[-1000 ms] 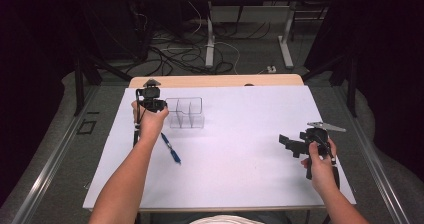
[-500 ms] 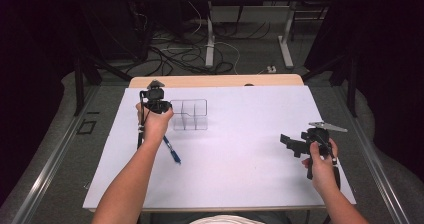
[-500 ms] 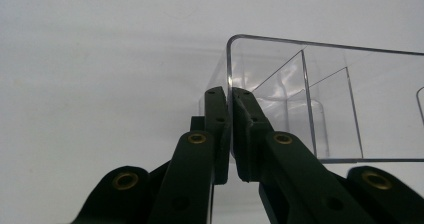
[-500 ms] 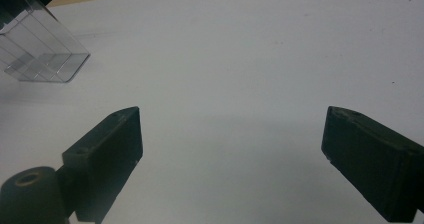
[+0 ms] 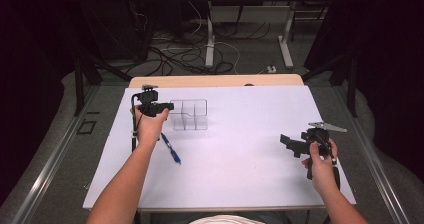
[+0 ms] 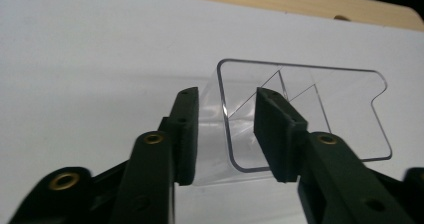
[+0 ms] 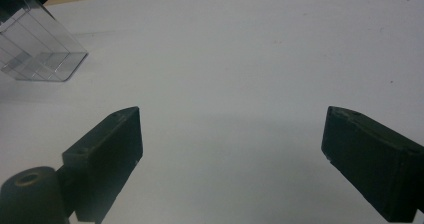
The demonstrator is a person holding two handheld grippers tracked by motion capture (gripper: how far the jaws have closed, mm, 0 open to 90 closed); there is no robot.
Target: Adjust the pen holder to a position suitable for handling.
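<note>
White sheeting covers the counter [image 5: 240,174], with a strip of bare wood showing along its far edge; beyond it lie a dark floor, tangled cables [image 5: 175,59] and metal desk legs [image 5: 286,39]. A clear plastic organizer [image 5: 189,115], divided into compartments, stands upright on the far left part of the sheet. The left claw [image 5: 169,106] is held at the organizer's left end. In the left gripper view this claw [image 6: 225,129] straddles the near wall of the organizer [image 6: 320,104], one jaw outside and one jaw inside; the jaws are partly spread, and whether their pads touch the wall cannot be told. A blue pen [image 5: 170,148] lies flat on the sheet just beside the left forearm, near the organizer but apart from it. The right claw [image 5: 289,143] is held above the right side of the counter, well apart from the organizer. In the right gripper view this claw [image 7: 230,154] is spread wide with nothing between its jaws, and the organizer [image 7: 40,44] sits far off at the upper left.
</note>
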